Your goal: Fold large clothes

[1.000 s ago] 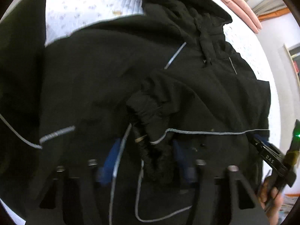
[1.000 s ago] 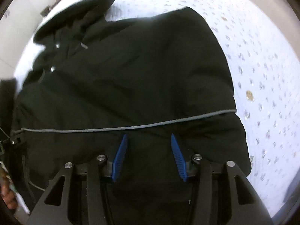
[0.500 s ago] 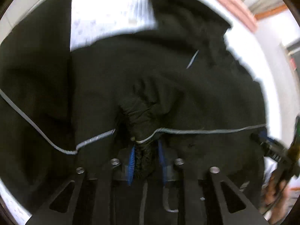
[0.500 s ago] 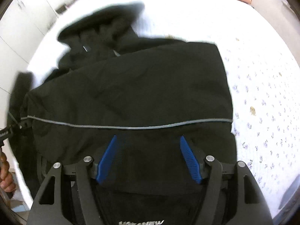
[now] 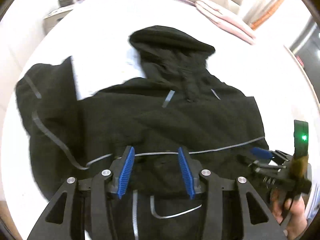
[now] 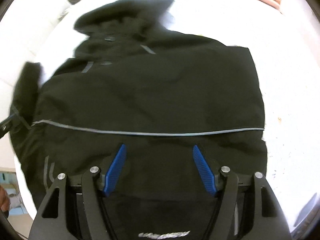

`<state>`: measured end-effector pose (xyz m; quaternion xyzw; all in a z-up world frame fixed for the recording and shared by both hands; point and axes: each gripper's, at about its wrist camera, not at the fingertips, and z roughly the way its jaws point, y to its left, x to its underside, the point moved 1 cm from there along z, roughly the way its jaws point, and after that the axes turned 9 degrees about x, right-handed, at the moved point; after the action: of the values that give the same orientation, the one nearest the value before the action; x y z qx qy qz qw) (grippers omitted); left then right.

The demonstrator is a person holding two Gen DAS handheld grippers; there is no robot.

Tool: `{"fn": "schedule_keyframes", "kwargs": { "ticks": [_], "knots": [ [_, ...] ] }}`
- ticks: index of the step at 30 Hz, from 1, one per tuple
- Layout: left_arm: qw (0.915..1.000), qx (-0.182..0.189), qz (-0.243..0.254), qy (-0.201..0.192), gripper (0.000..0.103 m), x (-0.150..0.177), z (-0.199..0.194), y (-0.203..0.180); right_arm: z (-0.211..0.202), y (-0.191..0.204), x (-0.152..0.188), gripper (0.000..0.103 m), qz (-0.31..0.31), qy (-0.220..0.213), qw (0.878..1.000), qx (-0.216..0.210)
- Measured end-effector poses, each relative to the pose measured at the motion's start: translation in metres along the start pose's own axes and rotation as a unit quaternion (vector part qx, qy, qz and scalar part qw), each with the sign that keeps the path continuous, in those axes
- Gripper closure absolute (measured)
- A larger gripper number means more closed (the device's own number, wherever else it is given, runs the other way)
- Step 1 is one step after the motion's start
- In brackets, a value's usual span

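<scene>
Left gripper (image 5: pixel 156 172): jaws opening, blue pads apart with nothing pinched between them; black cloth lies below, not gripped.
Right gripper (image 6: pixel 162 170): jaws opening and already wide, pads clear of the fabric beneath; also seen at the right edge of the left wrist view, held in a hand (image 5: pixel 288 210).
Jacket (image 5: pixel 160 120): a large black hooded garment lying spread on the bed, roughly squared up, directly under both grippers.
Grey piping (image 6: pixel 152 133): runs side to side across the body just beyond the pads of both grippers; a handy line for judging whether the fold lies straight.
Hood (image 5: pixel 172 42): bunched at the far end, beyond the shoulders, not tucked in.
Left sleeve (image 5: pixel 46 100): sprawled out to the side on the sheet, away from the body, apparently not yet folded in.
Bed (image 5: pixel 250 70): pale sheet around the jacket, with a pink pillow (image 5: pixel 224 20) at the far edge.
Stage, as I judge it: both grippers free above the cloth, between grasps.
Risk: thick padded fabric may spring open once released, undoing the fold.
Risk: the loose sleeve could drag or bunch underneath if the body is folded first.
Risk: a shallow pinch may catch only the top layer, so layers slide apart and the edges skew.
</scene>
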<state>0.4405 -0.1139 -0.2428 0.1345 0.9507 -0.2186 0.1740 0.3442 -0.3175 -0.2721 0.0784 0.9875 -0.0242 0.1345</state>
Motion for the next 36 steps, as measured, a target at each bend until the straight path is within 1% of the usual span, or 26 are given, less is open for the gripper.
{"fn": "schedule_keyframes", "kwargs": {
  "ticks": [2,4,5,6,7,9,11,13,15,16,18,19,20,21,23,24,25,26,27,28,30,32,33,36],
  "knots": [
    [0.9996,0.012,-0.006,0.027,0.056,0.005,0.029,-0.002,0.005,0.018,0.012,0.030,-0.017,0.013,1.000,0.000],
    [0.9974,0.012,-0.021,0.068,0.056,0.010,0.066,0.004,0.029,0.031,0.017,0.036,-0.025,0.044,0.999,0.012],
    [0.9963,0.012,-0.026,0.081,0.056,0.015,0.082,0.013,0.037,0.036,0.022,0.036,-0.026,0.058,0.998,0.015],
    [0.9959,0.006,-0.028,0.086,0.057,0.019,0.092,0.015,0.045,0.035,0.026,0.036,-0.027,0.065,0.997,0.018],
    [0.9966,0.007,-0.027,0.078,0.057,0.023,0.093,0.017,0.046,0.035,0.026,0.035,-0.028,0.060,0.998,0.018],
    [0.9970,0.003,-0.021,0.074,0.057,0.022,0.091,0.012,0.047,0.036,0.022,0.034,-0.028,0.058,0.998,0.018],
    [0.9972,0.000,-0.018,0.073,0.057,0.023,0.080,0.008,0.045,0.036,0.021,0.034,-0.028,0.059,0.998,0.019],
    [0.9977,0.014,-0.024,0.061,0.057,0.025,0.056,0.006,0.044,0.036,0.021,0.034,-0.034,0.057,0.997,0.024],
    [0.9983,0.031,-0.030,0.039,0.056,0.022,0.025,0.009,0.048,0.041,0.015,0.034,-0.034,0.058,0.997,0.024],
    [0.9985,0.036,-0.036,0.021,0.056,0.019,0.005,0.014,0.047,0.040,0.014,0.034,-0.033,0.060,0.997,0.023],
    [0.9974,0.035,-0.060,-0.020,0.056,0.012,-0.035,0.038,0.045,0.039,0.011,0.034,-0.033,0.062,0.997,0.022],
    [0.9962,0.022,-0.074,-0.040,0.053,0.007,-0.052,0.055,0.046,0.039,0.007,0.033,-0.034,0.062,0.997,0.023],
    [0.9941,0.002,-0.090,-0.060,0.046,0.001,-0.067,0.076,0.050,0.040,0.002,0.033,-0.035,0.063,0.997,0.025],
    [0.9921,-0.011,-0.101,-0.073,0.044,-0.004,-0.078,0.093,0.050,0.041,-0.001,0.033,-0.035,0.063,0.997,0.026],
    [0.9825,-0.062,-0.142,-0.103,0.042,-0.020,-0.096,0.149,0.055,0.046,-0.006,0.033,-0.033,0.062,0.997,0.029],
    [0.9777,-0.074,-0.161,-0.113,0.042,-0.025,-0.100,0.174,0.053,0.049,-0.006,0.031,-0.032,0.061,0.997,0.028],
    [0.9735,-0.077,-0.178,-0.121,0.042,-0.030,-0.101,0.200,0.053,0.050,-0.007,0.029,-0.031,0.059,0.997,0.026],
    [0.9691,-0.089,-0.196,-0.121,0.042,-0.035,-0.099,0.223,0.054,0.052,-0.007,0.029,-0.033,0.057,0.998,0.026],
    [0.9670,-0.093,-0.209,-0.112,0.042,-0.041,-0.091,0.244,0.055,0.053,-0.005,0.028,-0.035,0.055,0.997,0.028],
    [0.9670,-0.092,-0.217,-0.097,0.042,-0.045,-0.082,0.269,0.058,0.055,-0.004,0.028,-0.039,0.055,0.997,0.029],
    [0.9645,-0.112,-0.228,-0.074,0.042,-0.051,-0.069,0.299,0.065,0.056,-0.002,0.028,-0.042,0.055,0.997,0.031],
    [0.9625,-0.114,-0.238,-0.066,0.043,-0.054,-0.057,0.319,0.064,0.056,-0.003,0.027,-0.041,0.055,0.997,0.035],
    [0.9598,-0.114,-0.248,-0.064,0.043,-0.056,-0.050,0.330,0.062,0.057,-0.003,0.025,-0.041,0.054,0.997,0.039],
    [0.9485,-0.098,-0.294,-0.065,0.042,-0.055,-0.039,0.355,0.062,0.062,-0.003,0.024,-0.039,0.056,0.996,0.049]
  ]
}}
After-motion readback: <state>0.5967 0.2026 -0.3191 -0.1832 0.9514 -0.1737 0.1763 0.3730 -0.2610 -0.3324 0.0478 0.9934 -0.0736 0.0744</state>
